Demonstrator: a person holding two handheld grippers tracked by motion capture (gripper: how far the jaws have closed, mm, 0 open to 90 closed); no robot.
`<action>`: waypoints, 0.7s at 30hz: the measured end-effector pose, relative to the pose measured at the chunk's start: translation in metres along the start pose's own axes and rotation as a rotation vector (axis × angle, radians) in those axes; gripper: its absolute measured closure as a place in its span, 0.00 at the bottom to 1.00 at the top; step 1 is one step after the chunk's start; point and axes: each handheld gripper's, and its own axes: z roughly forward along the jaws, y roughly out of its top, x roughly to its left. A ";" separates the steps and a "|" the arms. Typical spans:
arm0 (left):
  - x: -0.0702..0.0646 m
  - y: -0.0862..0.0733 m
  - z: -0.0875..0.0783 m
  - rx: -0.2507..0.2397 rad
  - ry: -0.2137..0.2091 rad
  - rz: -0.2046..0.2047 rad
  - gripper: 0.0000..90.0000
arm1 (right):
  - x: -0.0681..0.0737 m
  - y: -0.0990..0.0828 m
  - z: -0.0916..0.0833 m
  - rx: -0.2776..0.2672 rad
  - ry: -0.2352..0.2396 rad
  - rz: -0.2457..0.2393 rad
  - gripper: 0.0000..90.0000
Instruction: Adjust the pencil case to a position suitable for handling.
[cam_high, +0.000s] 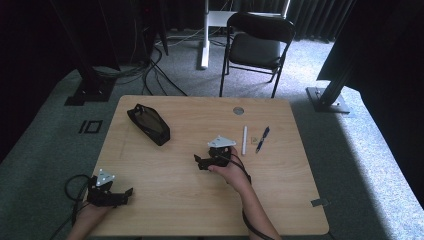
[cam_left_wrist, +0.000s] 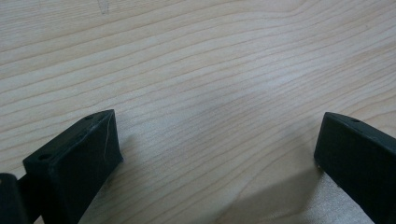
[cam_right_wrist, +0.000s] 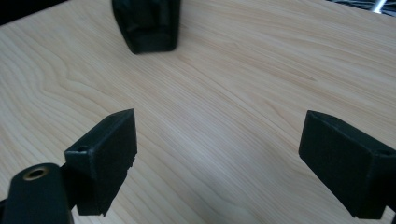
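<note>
A black pencil case (cam_high: 148, 124) lies on the wooden table (cam_high: 165, 200) at the back left; its near end (cam_right_wrist: 147, 23) shows ahead in the right gripper view. A white pen (cam_high: 244, 139) and a blue pen (cam_high: 262, 139) lie side by side at the right middle. My right gripper (cam_high: 199, 162) stands open near the table's centre, left of the pens, jaws wide apart over bare wood (cam_right_wrist: 219, 135). My left gripper (cam_high: 127, 194) rests open at the front left corner, nothing between its jaws (cam_left_wrist: 219, 144).
A small round grey grommet (cam_high: 238, 110) sits near the table's back edge. A tiny scrap (cam_high: 254, 140) lies between the pens. A black folding chair (cam_high: 255, 45) stands behind the table, with cables on the carpet. Dark frame posts stand at both sides.
</note>
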 end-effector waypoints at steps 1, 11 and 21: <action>0.000 0.000 0.000 0.000 0.000 0.000 0.01 | 0.002 0.001 0.002 -0.001 0.003 -0.002 0.13; 0.000 0.000 0.000 0.000 0.000 0.000 0.01 | 0.020 0.009 0.025 0.000 0.035 -0.032 0.13; 0.000 0.000 0.000 0.000 0.000 0.000 0.01 | 0.027 0.020 0.046 -0.005 0.072 -0.037 0.13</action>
